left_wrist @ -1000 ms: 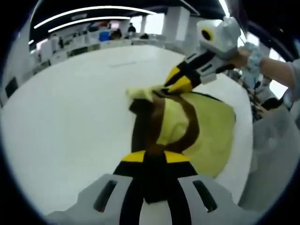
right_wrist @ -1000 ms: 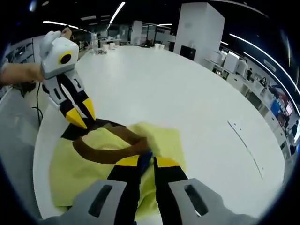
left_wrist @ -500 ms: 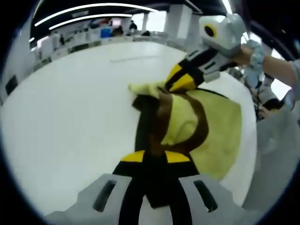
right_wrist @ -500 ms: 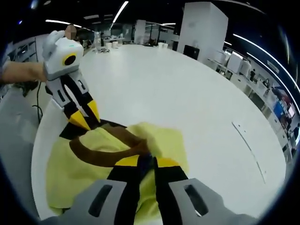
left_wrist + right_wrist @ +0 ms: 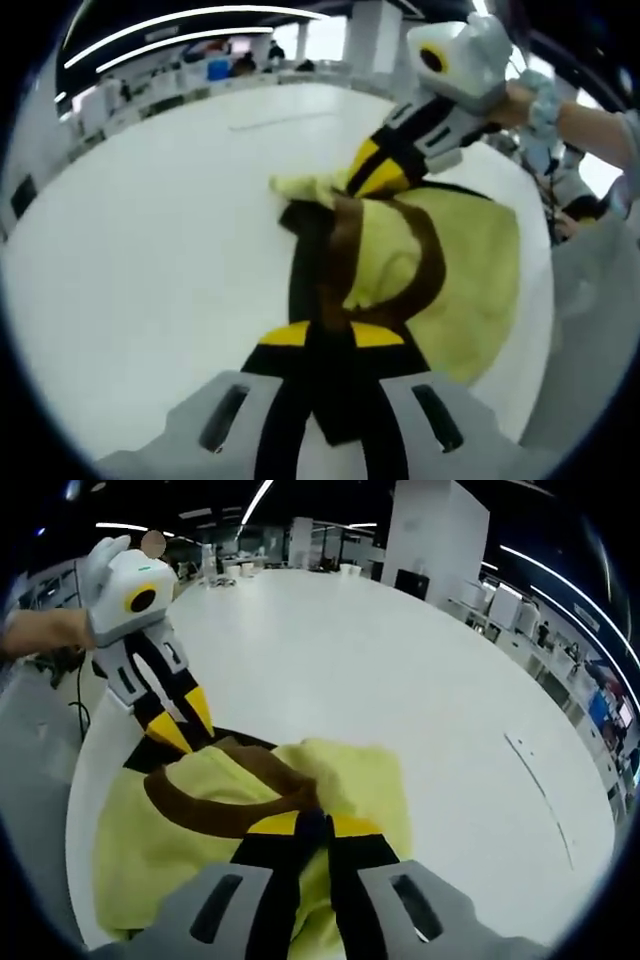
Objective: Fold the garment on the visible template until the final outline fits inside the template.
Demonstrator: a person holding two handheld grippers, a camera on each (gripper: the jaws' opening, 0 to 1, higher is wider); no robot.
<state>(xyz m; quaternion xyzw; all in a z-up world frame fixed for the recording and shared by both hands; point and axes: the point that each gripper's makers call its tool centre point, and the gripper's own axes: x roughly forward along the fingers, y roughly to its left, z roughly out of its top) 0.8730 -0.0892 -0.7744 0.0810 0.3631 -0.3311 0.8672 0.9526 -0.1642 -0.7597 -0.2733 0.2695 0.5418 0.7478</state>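
Holding the yellow garment with both tools, we are in the middle of a fold. The left tool has its jaws shut tight on the dark brown trim, right at its tips. The right tool is also pinched shut on the cloth, where the brown band meets the yellow part just ahead of its jaws. In the left gripper view the right tool comes in from the far side, its yellow tips on a bunched-up yellow corner. The rest of the garment lies flat on the white desk, spread out beside and behind the tools. We cannot make out a clear template outline under the cloth.

To do this step well, we think both tools should move together, at the same height, so the edge stays straight. We should lay the cloth down softly and smooth, then let go.
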